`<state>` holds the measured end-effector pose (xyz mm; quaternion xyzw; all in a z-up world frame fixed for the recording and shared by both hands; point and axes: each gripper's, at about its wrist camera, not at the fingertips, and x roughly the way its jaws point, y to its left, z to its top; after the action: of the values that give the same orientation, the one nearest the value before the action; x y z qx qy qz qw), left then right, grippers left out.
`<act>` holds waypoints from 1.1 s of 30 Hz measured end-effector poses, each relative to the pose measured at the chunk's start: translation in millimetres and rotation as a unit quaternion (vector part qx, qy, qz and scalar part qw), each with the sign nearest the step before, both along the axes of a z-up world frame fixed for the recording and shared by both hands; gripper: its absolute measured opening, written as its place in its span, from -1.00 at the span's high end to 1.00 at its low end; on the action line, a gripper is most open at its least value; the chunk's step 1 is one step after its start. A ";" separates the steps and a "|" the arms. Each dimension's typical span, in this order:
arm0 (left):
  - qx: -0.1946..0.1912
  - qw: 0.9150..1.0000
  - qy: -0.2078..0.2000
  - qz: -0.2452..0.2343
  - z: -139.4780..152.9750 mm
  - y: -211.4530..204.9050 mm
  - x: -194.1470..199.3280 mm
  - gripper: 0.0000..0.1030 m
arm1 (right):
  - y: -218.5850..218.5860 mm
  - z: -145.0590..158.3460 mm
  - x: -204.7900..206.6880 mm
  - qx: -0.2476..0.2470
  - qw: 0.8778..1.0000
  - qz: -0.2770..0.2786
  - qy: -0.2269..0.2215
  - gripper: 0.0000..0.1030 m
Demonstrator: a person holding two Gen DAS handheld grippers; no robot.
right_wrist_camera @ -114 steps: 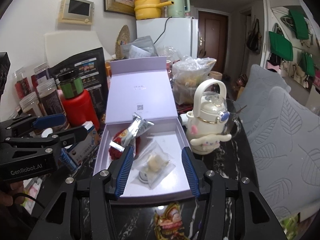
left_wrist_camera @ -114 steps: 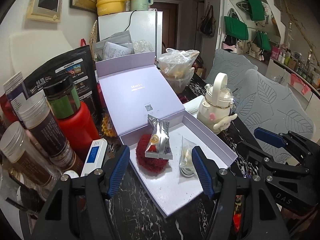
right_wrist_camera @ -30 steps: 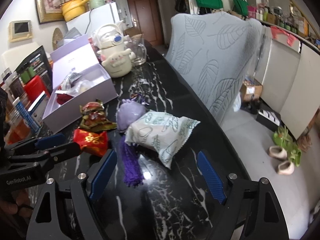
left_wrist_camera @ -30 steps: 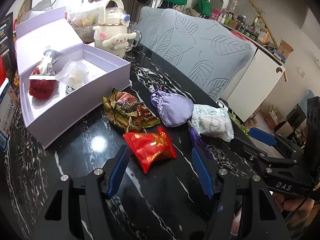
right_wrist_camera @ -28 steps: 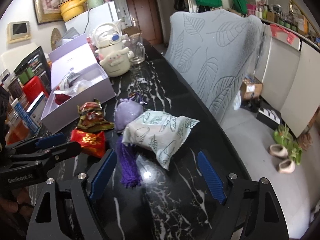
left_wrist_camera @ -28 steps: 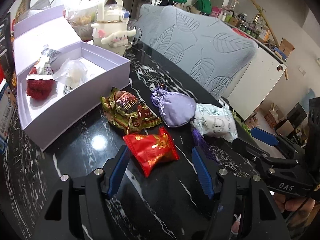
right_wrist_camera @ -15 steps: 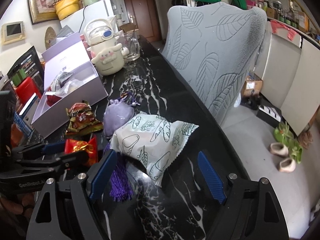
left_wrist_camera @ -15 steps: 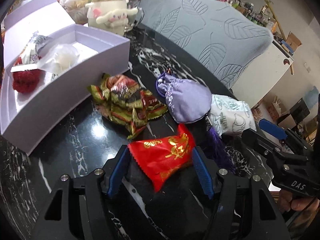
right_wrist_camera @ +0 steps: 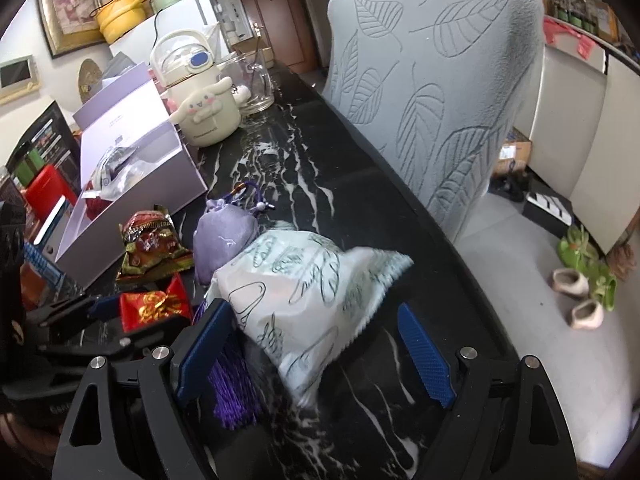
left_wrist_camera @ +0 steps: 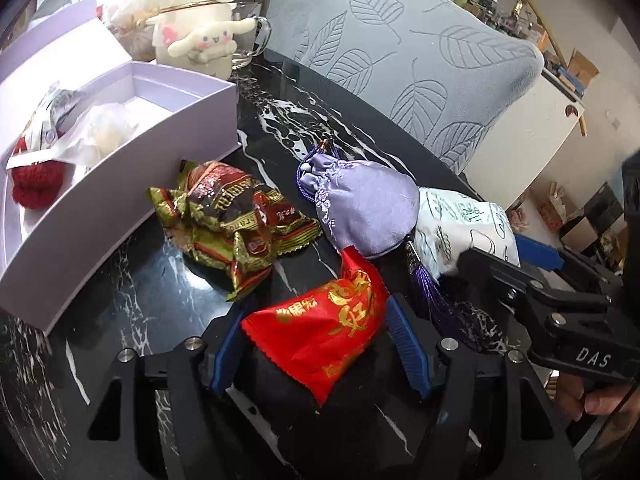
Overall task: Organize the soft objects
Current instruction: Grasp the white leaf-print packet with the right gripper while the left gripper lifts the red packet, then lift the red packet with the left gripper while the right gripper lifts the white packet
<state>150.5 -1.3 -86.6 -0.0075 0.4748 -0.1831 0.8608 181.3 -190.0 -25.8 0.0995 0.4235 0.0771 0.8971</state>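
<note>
L wrist: my left tool [left_wrist_camera: 316, 344] has just widened its jaws astride a crinkly red foil packet [left_wrist_camera: 320, 336] on the marbled black counter [left_wrist_camera: 304, 120]; grip unclear. R wrist: my right tool [right_wrist_camera: 316, 352], jaws wide, straddles a puffy white printed pouch [right_wrist_camera: 304, 284] beside a satin lilac sachet [right_wrist_camera: 224, 240].

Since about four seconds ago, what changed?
Both grippers swung off the lilac box to the loose packets and dropped in. The left gripper now straddles the red packet, jaws just opening, no grip yet. The right gripper is open around the white packet. Box contents, pouch and packets haven't moved.
</note>
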 end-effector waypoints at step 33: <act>-0.028 0.999 -0.035 0.008 10.9 12.7 -31.4 0.42 | -10.7 -2.6 -29.3 0.029 0.999 -0.006 -0.033 0.00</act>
<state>119.1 11.4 -75.6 -0.0286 0.4391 -0.1899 0.8777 152.0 -200.7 -28.4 0.1255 0.3905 0.0872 0.9078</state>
